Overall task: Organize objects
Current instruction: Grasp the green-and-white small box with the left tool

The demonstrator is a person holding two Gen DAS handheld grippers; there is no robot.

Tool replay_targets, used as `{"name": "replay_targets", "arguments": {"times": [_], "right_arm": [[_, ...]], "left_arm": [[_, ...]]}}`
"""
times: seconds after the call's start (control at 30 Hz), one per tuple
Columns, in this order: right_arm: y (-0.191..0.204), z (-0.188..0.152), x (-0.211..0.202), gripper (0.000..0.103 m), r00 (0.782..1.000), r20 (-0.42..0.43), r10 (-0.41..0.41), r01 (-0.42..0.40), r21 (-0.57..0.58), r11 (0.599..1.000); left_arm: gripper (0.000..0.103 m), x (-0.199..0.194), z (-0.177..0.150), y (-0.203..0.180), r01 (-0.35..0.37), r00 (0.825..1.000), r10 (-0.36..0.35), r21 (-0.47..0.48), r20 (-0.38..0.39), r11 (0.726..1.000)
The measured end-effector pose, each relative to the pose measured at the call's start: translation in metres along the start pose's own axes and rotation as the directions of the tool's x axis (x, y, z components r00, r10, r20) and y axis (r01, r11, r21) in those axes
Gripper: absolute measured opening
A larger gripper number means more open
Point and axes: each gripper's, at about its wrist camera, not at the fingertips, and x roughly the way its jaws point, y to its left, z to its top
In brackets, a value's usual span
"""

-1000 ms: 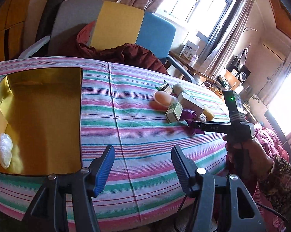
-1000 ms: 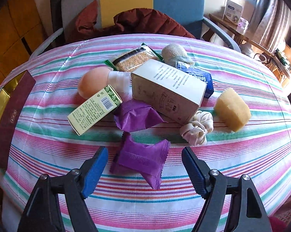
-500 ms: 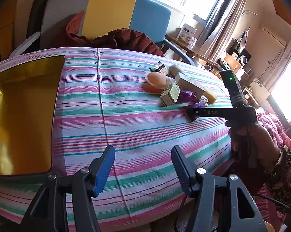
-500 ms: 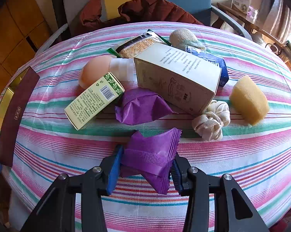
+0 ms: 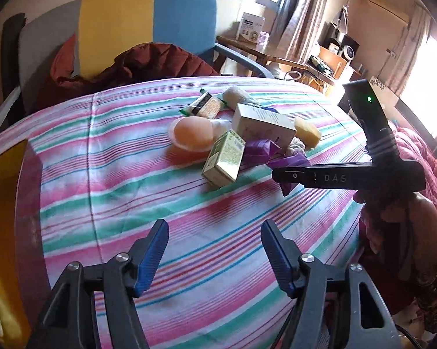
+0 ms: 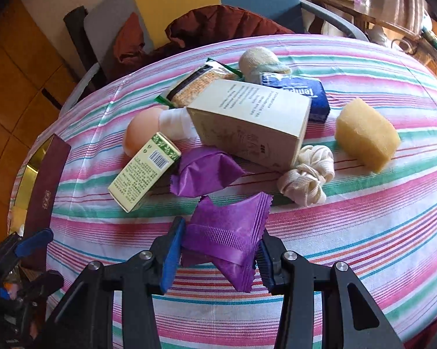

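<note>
Pinching the purple packet (image 6: 228,240), right tongs (image 6: 218,257) clamp it; left tongs (image 5: 215,257) are opening, empty.

- purple sachet (image 6: 227,232): crinkle-edged, pinched between right hand-held gripper (image 6: 218,250) pads, just above table (image 6: 363,232)
- second purple sachet (image 6: 201,171): flat, beside green-yellow carton (image 6: 144,174)
- cream box (image 6: 250,122): on its side, mid-pile
- yellow sponge (image 6: 366,135): apart, right

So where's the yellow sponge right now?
In the right wrist view the yellow sponge lies on the striped tablecloth at the pile's right edge, just right of the cream box and up-right of the white knotted cloth.
</note>
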Motion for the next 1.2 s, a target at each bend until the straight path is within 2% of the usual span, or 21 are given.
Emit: {"name": "replay_targets", "arguments": {"times": [0.1, 0.23, 0.4, 0.5, 0.6, 0.67, 0.73, 0.8, 0.9, 1.07, 1.2], "right_arm": [[-0.016, 0.003, -0.001, 0.046, 1.0, 0.008, 0.006, -0.007, 0.076, 0.997], [-0.028, 0.003, -0.006, 0.046, 0.999, 0.024, 0.035, -0.038, 0.15, 0.988], [-0.034, 0.004, -0.008, 0.046, 0.998, 0.037, 0.052, -0.058, 0.183, 0.982], [-0.035, 0.005, -0.005, 0.046, 0.998, 0.032, 0.055, -0.06, 0.187, 0.98], [-0.035, 0.006, -0.003, 0.046, 0.998, 0.029, 0.057, -0.062, 0.183, 0.981], [-0.036, 0.007, -0.003, 0.046, 0.998, 0.03, 0.058, -0.062, 0.183, 0.981], [-0.037, 0.007, -0.003, 0.046, 0.997, 0.031, 0.063, -0.068, 0.185, 0.98], [-0.037, 0.007, -0.004, 0.046, 0.997, 0.035, 0.066, -0.071, 0.186, 0.98], [-0.036, 0.008, -0.004, 0.046, 0.997, 0.039, 0.069, -0.075, 0.182, 0.98], [-0.034, 0.008, -0.007, 0.046, 0.995, 0.058, 0.086, -0.095, 0.173, 0.98], [-0.03, 0.009, -0.01, 0.046, 0.99, 0.076, 0.122, -0.133, 0.153, 0.979]], "left_arm": [[0.069, 0.022, 0.014, -0.012, 0.004, 1.0, -0.003, 0.059, -0.017, 0.998], [0.069, 0.047, 0.033, -0.021, -0.031, 0.999, 0.034, 0.118, -0.025, 0.993], [0.069, 0.08, 0.048, -0.027, -0.071, 0.995, 0.083, 0.198, -0.05, 0.978], [0.069, 0.092, 0.049, -0.021, -0.084, 0.994, 0.095, 0.186, -0.052, 0.979], [0.068, 0.097, 0.047, -0.014, -0.089, 0.995, 0.093, 0.163, -0.02, 0.983], [0.055, 0.098, 0.043, -0.01, -0.059, 0.998, 0.061, 0.135, -0.007, 0.989], [0.043, 0.101, 0.037, -0.007, -0.064, 0.998, 0.065, 0.122, 0.003, 0.99], [0.036, 0.098, 0.036, -0.003, -0.071, 0.997, 0.068, 0.108, 0.028, 0.992], [0.035, 0.094, 0.031, 0.004, -0.071, 0.997, 0.068, 0.08, 0.042, 0.994], [0.033, 0.082, 0.014, 0.001, -0.106, 0.992, 0.098, 0.108, 0.078, 0.989], [0.032, 0.07, 0.003, 0.012, -0.115, 0.989, 0.109, 0.059, 0.102, 0.992]]}}
